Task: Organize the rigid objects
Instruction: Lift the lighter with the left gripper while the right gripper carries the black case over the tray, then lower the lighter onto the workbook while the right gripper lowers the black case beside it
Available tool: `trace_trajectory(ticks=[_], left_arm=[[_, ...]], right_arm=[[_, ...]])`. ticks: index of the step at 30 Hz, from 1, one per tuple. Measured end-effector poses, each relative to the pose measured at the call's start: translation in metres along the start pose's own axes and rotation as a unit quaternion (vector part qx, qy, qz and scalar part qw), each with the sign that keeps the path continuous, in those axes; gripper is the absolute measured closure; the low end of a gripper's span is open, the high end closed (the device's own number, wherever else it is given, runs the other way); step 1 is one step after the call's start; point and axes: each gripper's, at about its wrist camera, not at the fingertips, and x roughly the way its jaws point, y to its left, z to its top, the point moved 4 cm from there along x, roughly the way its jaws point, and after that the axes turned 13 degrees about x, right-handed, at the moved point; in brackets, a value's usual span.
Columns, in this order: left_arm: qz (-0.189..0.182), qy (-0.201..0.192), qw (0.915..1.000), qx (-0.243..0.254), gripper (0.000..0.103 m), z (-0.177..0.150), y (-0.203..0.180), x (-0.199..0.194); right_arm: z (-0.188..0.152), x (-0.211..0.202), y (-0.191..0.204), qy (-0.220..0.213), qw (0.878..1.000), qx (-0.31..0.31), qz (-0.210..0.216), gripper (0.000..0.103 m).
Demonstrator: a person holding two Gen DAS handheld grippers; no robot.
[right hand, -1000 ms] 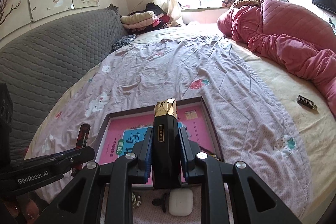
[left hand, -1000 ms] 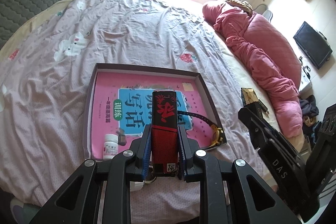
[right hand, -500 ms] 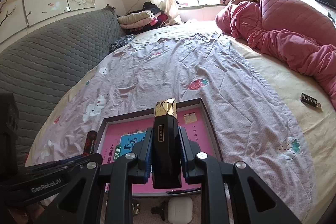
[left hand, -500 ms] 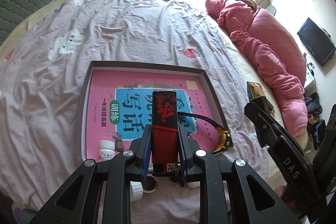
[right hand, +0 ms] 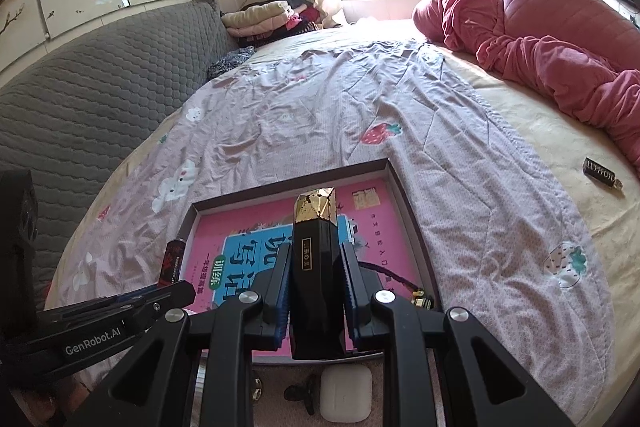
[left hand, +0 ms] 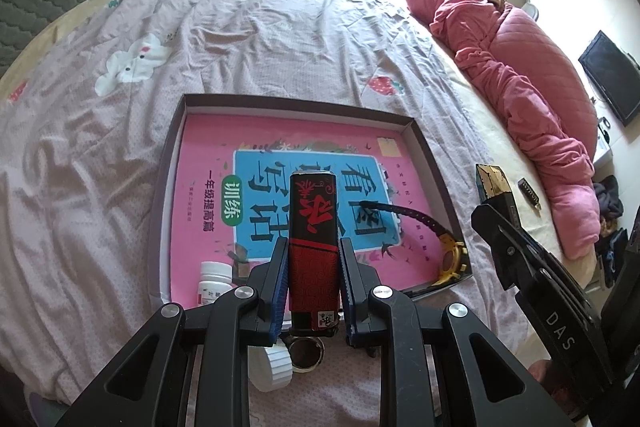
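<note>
My left gripper: matte black linkage arms with triangular cut-outs, four round silver screw heads across the joints, and blue ribbed pads lining the inner faces of the fingers. My right gripper: identical black frame, silver screws and blue pads. Seen from the opposite camera, each black body carries white lettering: "DAS" on the right unit, "GenRobot.AI" on the left unit. No cables or skin visible.

Left claw with red-black box pulled back toward tray near edge; white bottle now nearer. Right claw with black-gold box rose, backed off slightly.
</note>
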Motion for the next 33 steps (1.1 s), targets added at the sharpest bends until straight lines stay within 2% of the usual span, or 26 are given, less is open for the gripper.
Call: trace_trajectory(ticks=[12,33], left_arm=[[-0.001,0.033,0.9994,0.005,0.080,-0.004,-0.001,0.031],[-0.008,0.050,0.9986,0.013,0.080,-0.012,-0.002,0.064]], right_arm=[[-0.010,0.024,-0.007,0.021,1.000,0.011,-0.004,0.080],[-0.028,0.055,-0.005,0.064,0.998,-0.012,-0.016,0.080]])
